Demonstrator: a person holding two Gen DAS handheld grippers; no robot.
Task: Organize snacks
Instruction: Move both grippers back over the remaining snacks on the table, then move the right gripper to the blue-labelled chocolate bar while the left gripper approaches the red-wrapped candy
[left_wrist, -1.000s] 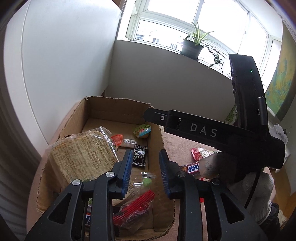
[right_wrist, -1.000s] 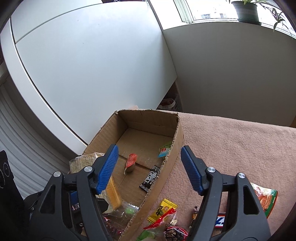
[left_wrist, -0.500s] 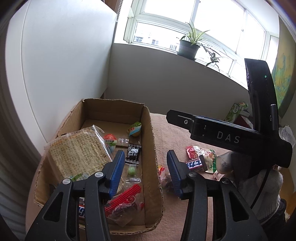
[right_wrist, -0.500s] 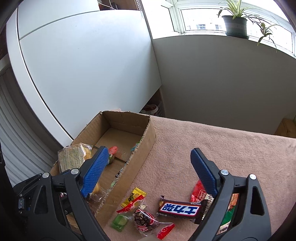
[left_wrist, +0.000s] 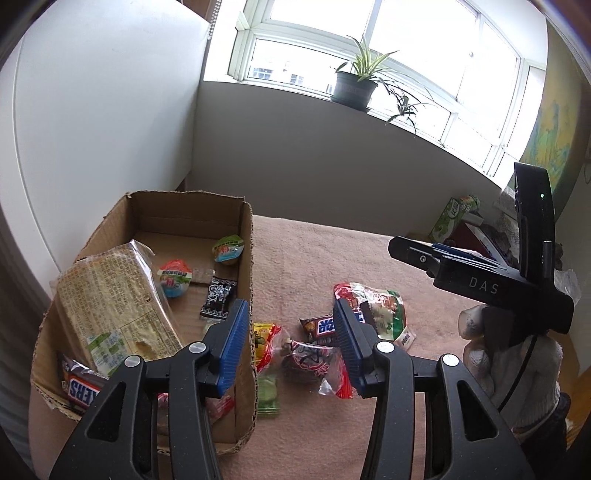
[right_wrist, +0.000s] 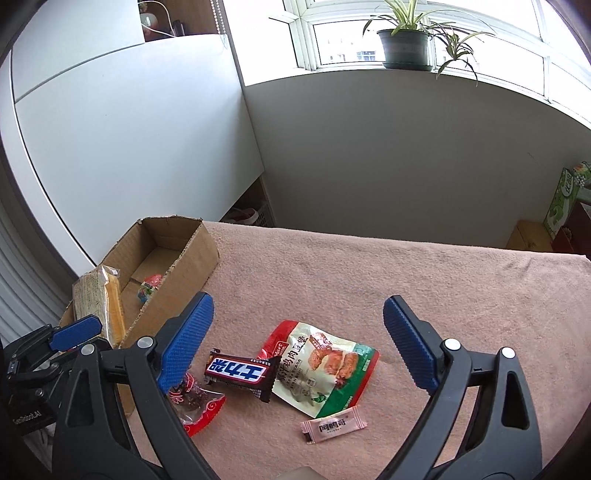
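Left wrist view: cardboard box (left_wrist: 243, 266) sits on the worktop (left_wrist: 325, 251), a pink cloth over it; take the box as landmark. Inside: big cracker pack (left_wrist: 114, 306) leaning on the left wall, two jelly cups (left_wrist: 173, 277) near the middle/back, small black sachet (left_wrist: 218, 297) by the right wall, a choc bar at the near left corner. Left gripper (left_wrist: 290, 345) is part open w/ nothing between its pads; one finger hangs over the box's right wall, the other over loose snacks just right of the box. Those incl. a yellow-green candy (left_wrist: 264, 334) touching the box wall and a red clear-wrap sweet (left_wrist: 314, 360) beside it. A gloved hand (left_wrist: 513, 365) carries the other tool, further right. Right wrist view: right gripper (right_wrist: 297, 350) is spread wide, empty, hovering over the pile right of the box: dark chocolate bar (right_wrist: 242, 373), its end overlapping a flat red-green pouch (right_wrist: 325, 373), small pink sachet (right_wrist: 332, 428) nearer the camera. All look light. Bar prob. stiff enough to pinch across its short width at mid-length; glossy wrap may slip. Pouch is soft & floppy, so better taken by a sealed edge. Sachet lies thin and flat, hard to get under; pinch an end. Most snacks appear boxed already, w/ this pile left.
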